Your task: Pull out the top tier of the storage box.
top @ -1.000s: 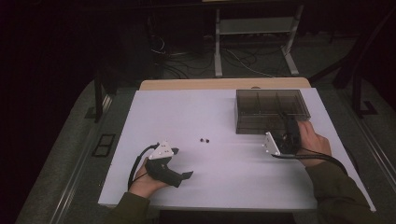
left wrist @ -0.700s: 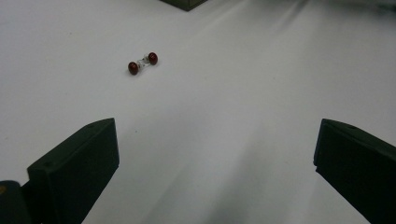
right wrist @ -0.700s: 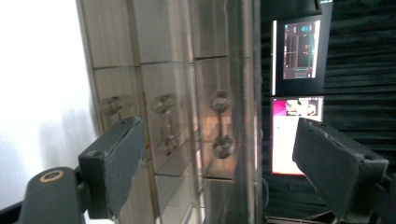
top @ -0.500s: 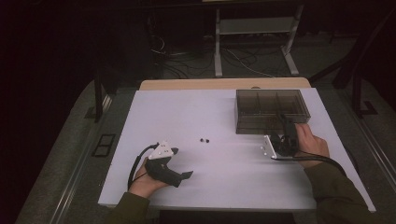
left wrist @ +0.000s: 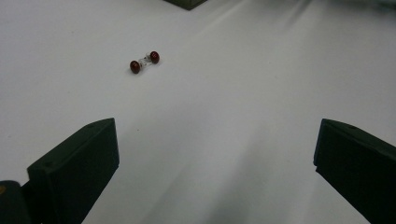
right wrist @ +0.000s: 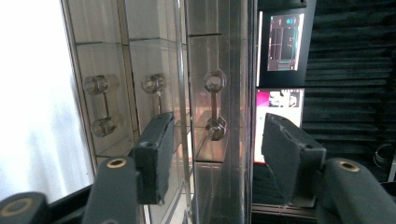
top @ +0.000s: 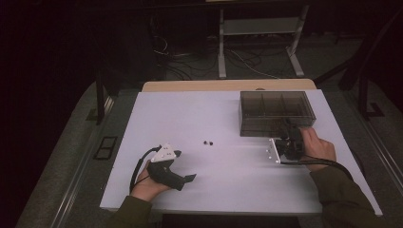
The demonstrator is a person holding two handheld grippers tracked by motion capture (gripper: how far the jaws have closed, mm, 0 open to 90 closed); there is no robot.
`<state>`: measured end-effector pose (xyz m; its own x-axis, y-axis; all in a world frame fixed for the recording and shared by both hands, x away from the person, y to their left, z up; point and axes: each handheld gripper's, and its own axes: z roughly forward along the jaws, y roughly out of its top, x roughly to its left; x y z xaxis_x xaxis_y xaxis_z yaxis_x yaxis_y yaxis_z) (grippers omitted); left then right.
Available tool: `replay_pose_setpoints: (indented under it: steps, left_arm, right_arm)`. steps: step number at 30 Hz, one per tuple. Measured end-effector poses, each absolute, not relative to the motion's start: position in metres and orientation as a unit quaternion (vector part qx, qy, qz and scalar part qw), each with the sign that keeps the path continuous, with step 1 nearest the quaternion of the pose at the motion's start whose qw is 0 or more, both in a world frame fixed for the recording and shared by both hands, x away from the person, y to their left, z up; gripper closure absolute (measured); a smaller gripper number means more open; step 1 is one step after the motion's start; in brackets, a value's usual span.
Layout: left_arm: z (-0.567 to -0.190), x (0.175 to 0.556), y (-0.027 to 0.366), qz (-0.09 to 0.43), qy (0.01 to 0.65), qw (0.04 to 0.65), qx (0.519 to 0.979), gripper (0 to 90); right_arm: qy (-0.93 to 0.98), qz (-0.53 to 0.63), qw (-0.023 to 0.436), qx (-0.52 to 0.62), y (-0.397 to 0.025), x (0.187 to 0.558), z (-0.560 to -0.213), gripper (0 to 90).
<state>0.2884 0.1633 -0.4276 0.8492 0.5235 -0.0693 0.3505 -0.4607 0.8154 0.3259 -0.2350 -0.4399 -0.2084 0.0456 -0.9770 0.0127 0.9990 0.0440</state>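
The right gripper (top: 287,137) is working at the near edge of the smoked clear compartment box (top: 275,112), its jaws spread and straddling the box's front wall (right wrist: 215,140), close to a small clear dumbbell-shaped handle (right wrist: 214,107) on it. It is not yet pinching anything, so the box, I judge, is only now being taken hold of, perhaps to open it.

Well to the left of the box, the pair of dark red stud earrings (top: 207,142) is lying untouched on the white tabletop (top: 199,114); from the left gripper's camera they read as two red beads (left wrist: 144,62) side by side. Farther from the box, at the near left, the left gripper (top: 183,179) is resting with its jaws spread wide, holding nothing. Picking up the earrings and putting them in a compartment looks to be all ahead.
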Motion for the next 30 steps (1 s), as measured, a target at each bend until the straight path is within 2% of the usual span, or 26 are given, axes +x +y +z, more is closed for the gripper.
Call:
replay_pose_setpoints:
  steps: [5,6,12,30]
  left_arm:
    - [-0.4275,0.2884,0.1633,0.096,0.257,0.451,0.849,0.0]
    - [-0.4275,0.2884,0.1634,0.097,0.257,0.451,0.849,0.0]
    - [-0.4273,0.2881,0.1633,0.097,0.257,0.451,0.849,0.0]
    - [-0.4275,0.2879,0.1633,0.097,0.258,0.45,0.849,0.0]
  right_arm:
    - [0.776,0.012,0.63,0.021,-0.2346,0.3257,-0.4403,51.0]
    - [0.778,0.01,0.627,0.023,-0.2346,0.3257,-0.4406,54.8]
    - [0.783,0.007,0.622,0.027,-0.2357,0.3272,-0.4418,64.7]
    - [0.777,0.009,0.629,0.024,-0.2349,0.3294,-0.4423,76.2]
